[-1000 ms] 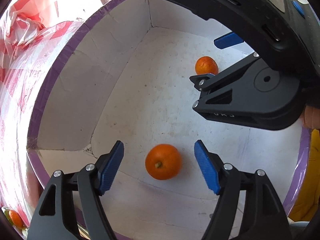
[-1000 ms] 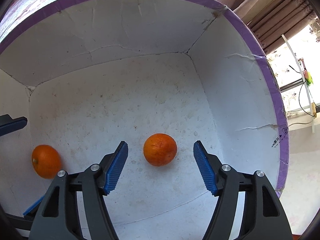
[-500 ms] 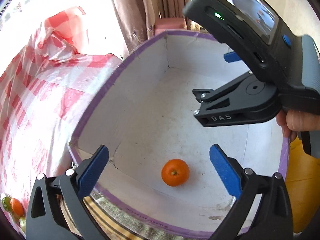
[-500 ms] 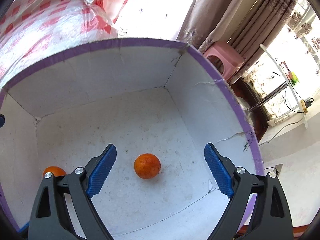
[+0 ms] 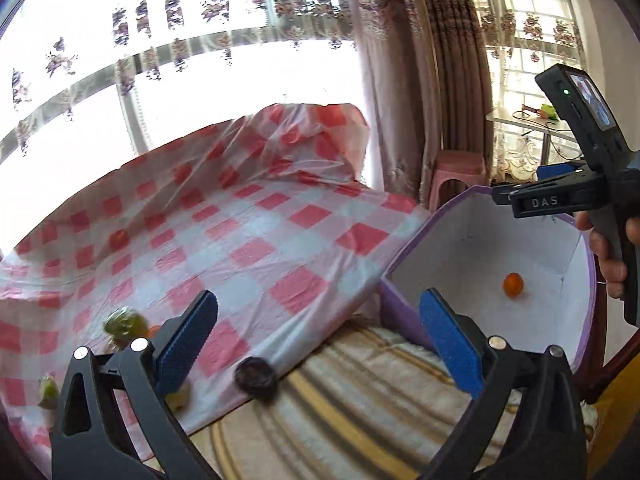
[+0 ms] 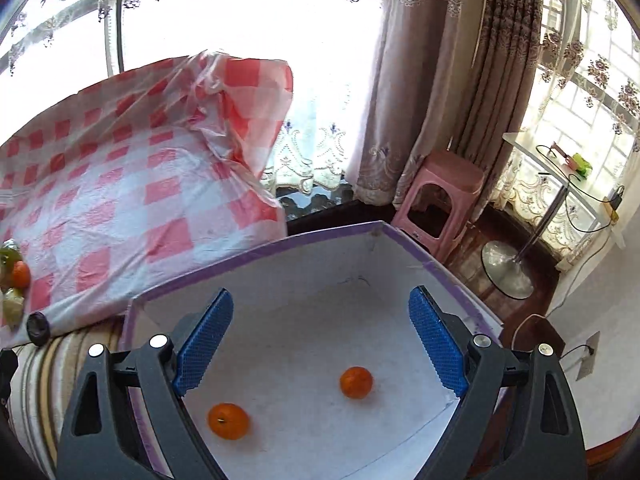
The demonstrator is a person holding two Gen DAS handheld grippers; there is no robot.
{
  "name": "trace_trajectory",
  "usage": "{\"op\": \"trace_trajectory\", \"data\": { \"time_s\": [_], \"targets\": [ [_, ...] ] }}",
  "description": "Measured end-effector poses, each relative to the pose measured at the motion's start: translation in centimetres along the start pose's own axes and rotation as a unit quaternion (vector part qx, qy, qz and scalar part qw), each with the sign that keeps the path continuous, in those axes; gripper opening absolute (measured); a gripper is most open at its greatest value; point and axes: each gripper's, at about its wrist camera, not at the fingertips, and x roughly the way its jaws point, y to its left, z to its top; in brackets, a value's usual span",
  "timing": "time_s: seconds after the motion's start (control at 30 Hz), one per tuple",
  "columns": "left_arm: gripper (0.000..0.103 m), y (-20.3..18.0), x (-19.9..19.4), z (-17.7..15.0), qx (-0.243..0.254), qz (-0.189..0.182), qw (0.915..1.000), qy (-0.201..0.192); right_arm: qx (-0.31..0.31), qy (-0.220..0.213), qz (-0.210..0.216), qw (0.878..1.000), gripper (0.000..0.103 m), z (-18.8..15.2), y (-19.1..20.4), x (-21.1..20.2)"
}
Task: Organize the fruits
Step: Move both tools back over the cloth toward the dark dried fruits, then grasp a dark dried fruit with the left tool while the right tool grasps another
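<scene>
The left hand-held gripper (image 5: pixel 316 344) has its blue pads spread wide with nothing between them, above a striped blanket (image 5: pixel 360 408) and the near edge of a red-and-white checked plastic sheet (image 5: pixel 248 232). The right hand-held gripper (image 6: pixel 320 340) is equally spread and empty, looking down into a white box with a purple rim (image 6: pixel 280 248).

Two oranges lie apart on the box floor: one near the left corner (image 6: pixel 228 421), the other further right (image 6: pixel 356 382). Neither touches a pad.

Just left of the box, at the sheet's edge, sits a dark round fruit (image 5: pixel 256 374). Beyond it lie greenish fruits (image 5: pixel 124 324) and a small orange one (image 6: pixel 20 274), somewhat blurred.

Behind the box stands a pink stool (image 6: pixel 440 192), then curtains (image 6: pixel 420 80) and a bright window.
</scene>
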Motion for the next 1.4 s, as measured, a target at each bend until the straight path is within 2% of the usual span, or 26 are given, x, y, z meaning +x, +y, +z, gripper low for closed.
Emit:
{"op": "trace_trajectory", "data": {
  "time_s": [0.07, 0.13, 0.17, 0.27, 0.37, 0.47, 0.53, 0.6, 0.63, 0.7, 0.77, 0.83, 0.9, 1.03, 1.17, 1.33, 1.4],
  "targets": [
    [0.101, 3.7, -1.7, -1.9, -0.044, -0.006, 0.9990, 0.010, -0.019, 0.000, 0.030, 0.999, 0.087, -0.4, 2.9, -0.4],
    [0.101, 7.6, -3.0, -3.8, -0.097, 0.009, 0.9951, 0.017, -0.042, 0.003, 0.088, 0.995, 0.087, -1.1, 6.0, -0.7],
    [0.101, 9.4, -3.4, -4.7, -0.116, 0.016, 0.9929, 0.019, -0.052, 0.002, 0.102, 0.993, 0.087, -1.5, 7.5, -0.8],
    [0.101, 13.6, -5.5, -7.4, -0.153, 0.064, 0.9857, 0.030, -0.090, -0.003, 0.130, 0.987, 0.087, -2.5, 12.1, -1.3],
    [0.101, 17.3, -7.0, -10.2, -0.182, 0.101, 0.9769, 0.045, -0.104, 0.019, 0.172, 0.979, 0.087, -3.3, 15.8, -1.1],
    [0.101, 21.1, -8.4, -13.5, -0.229, 0.129, 0.9628, 0.064, -0.123, 0.037, 0.186, 0.974, 0.087, -4.0, 18.6, -0.5],
    [0.100, 23.8, -9.8, -15.6, -0.272, 0.149, 0.9486, 0.064, -0.133, 0.043, 0.194, 0.971, 0.087, -4.3, 20.1, -0.3],
    [0.092, 26.4, -11.0, -17.1, -0.308, 0.169, 0.9341, 0.065, -0.140, 0.042, 0.190, 0.971, 0.087, -4.4, 21.1, -0.1],
    [0.085, 27.4, -11.4, -17.6, -0.320, 0.181, 0.9274, 0.069, -0.138, 0.044, 0.193, 0.970, 0.087, -4.4, 21.4, 0.1],
    [0.076, 29.1, -11.5, -18.2, -0.336, 0.186, 0.9204, 0.072, -0.132, 0.052, 0.200, 0.970, 0.087, -4.3, 21.8, 0.6],
    [0.071, 29.7, -10.9, -18.0, -0.332, 0.189, 0.9210, 0.078, -0.132, 0.056, 0.207, 0.968, 0.087, -4.1, 22.4, 0.9],
    [0.071, 29.6, -10.0, -17.3, -0.311, 0.183, 0.9290, 0.083, -0.137, 0.053, 0.210, 0.967, 0.087, -4.1, 23.1, 0.9],
    [0.071, 29.4, -8.7, -16.5, -0.296, 0.184, 0.9322, 0.098, -0.143, 0.047, 0.209, 0.966, 0.087, -4.1, 23.8, 0.9],
    [0.061, 30.2, -5.8, -16.8, -0.303, 0.167, 0.9282, 0.137, -0.141, 0.044, 0.218, 0.965, 0.086, -4.1, 24.4, 1.0],
    [0.059, 30.8, -4.1, -16.9, -0.291, 0.174, 0.9270, 0.160, -0.136, 0.051, 0.225, 0.964, 0.081, -4.1, 24.4, 1.5],
    [0.059, 29.9, -2.2, -16.6, -0.244, 0.204, 0.9256, 0.205, -0.140, 0.056, 0.224, 0.963, 0.070, -4.3, 24.6, 1.8],
    [0.050, 29.6, -1.6, -16.6, -0.229, 0.205, 0.9253, 0.221, -0.145, 0.061, 0.225, 0.962, 0.069, -4.5, 24.8, 2.0]
  ]
}}
